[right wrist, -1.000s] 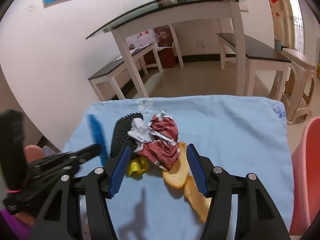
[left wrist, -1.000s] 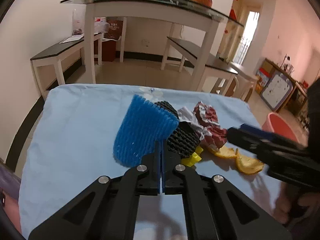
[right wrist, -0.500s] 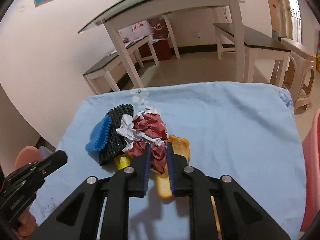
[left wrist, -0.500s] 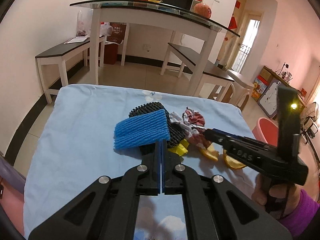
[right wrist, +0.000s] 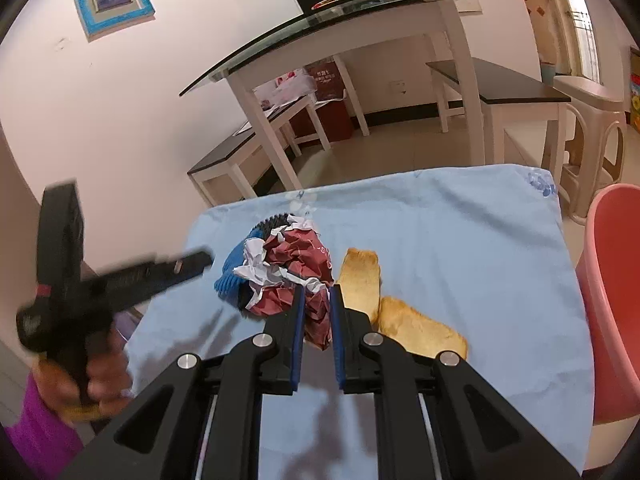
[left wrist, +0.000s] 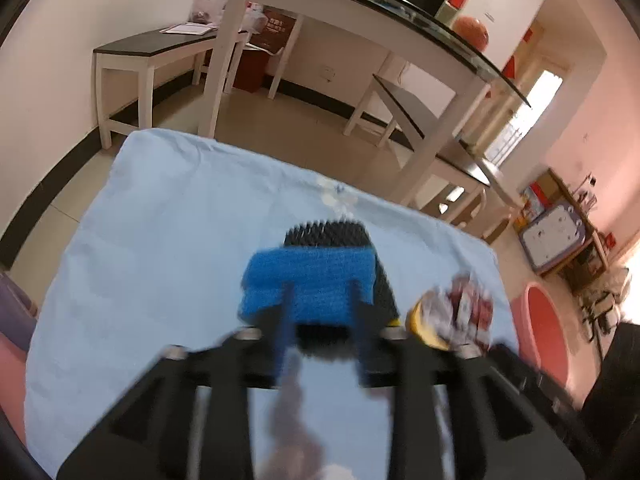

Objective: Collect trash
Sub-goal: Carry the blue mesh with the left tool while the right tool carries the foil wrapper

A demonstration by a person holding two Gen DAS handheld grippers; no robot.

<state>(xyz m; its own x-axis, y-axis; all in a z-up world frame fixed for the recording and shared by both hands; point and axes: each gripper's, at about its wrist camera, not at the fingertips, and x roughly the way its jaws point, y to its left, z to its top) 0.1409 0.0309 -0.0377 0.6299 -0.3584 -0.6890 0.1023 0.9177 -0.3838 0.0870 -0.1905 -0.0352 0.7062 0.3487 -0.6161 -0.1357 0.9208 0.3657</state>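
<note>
- Crumpled wrapper (right wrist: 298, 280) — red and white paper — is pinched between the blue pads of the right gripper (right wrist: 316, 320), whose jaws are clamped on its near end; the rest of the wad bulges past the fingertips, above the blue cloth (right wrist: 460, 240).
- Left of the wrapper, touching it, lie a blue foam net (right wrist: 232, 272) and a black foam net (right wrist: 274, 222) tucked behind it.
- Right of the wrapper, just beside it, two orange peel pieces (right wrist: 360, 276) rest on the cloth, one behind the other.
- The left gripper (left wrist: 320, 316) is motion-blurred; its fingers stand apart, in front of the blue foam net (left wrist: 312, 280), not clearly touching it.
- Seen from that wrist, the wrapper (left wrist: 464, 304) sits to the right of the nets, a yellow scrap (left wrist: 420, 320) at its near-left edge.
- Well right of the wrapper, off the cloth's edge, stands a pink bin (right wrist: 616, 304) — only partly in frame.
</note>
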